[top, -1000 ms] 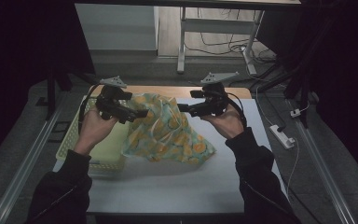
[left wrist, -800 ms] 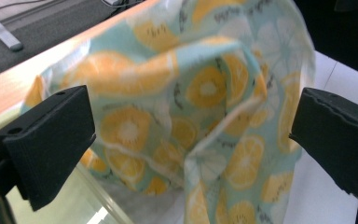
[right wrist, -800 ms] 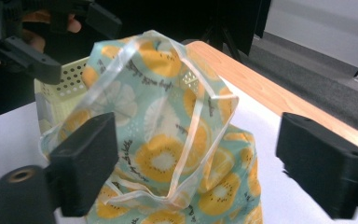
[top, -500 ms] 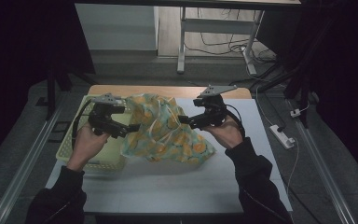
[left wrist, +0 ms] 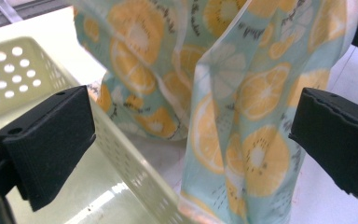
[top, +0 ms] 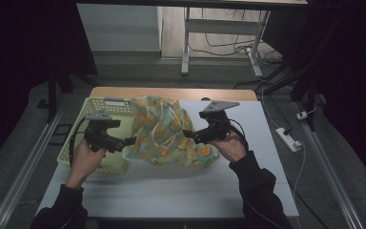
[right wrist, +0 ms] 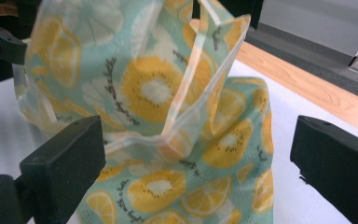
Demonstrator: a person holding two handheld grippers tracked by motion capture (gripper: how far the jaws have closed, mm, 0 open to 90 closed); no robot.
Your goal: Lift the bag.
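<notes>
Cloth (top: 164, 133): mint fabric, orange-slice print, crumpled, draped over basket (top: 91, 110) rim.
Left gripper (top: 124, 141): jaws apart, gripping nothing.
Right gripper (top: 188, 135): jaws just opened wide, cloth loose between.

my fruit-print cloth (left wrist: 242, 140) cut off by the left gripper view's top and bottom edges, basket (top: 78, 143) partly hidden behind it and my left gripper (top: 126, 141)

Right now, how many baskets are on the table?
1. The basket sits at the table's left side, with the cloth draped over its right rim; nothing suggests another behind the cloth.
</notes>
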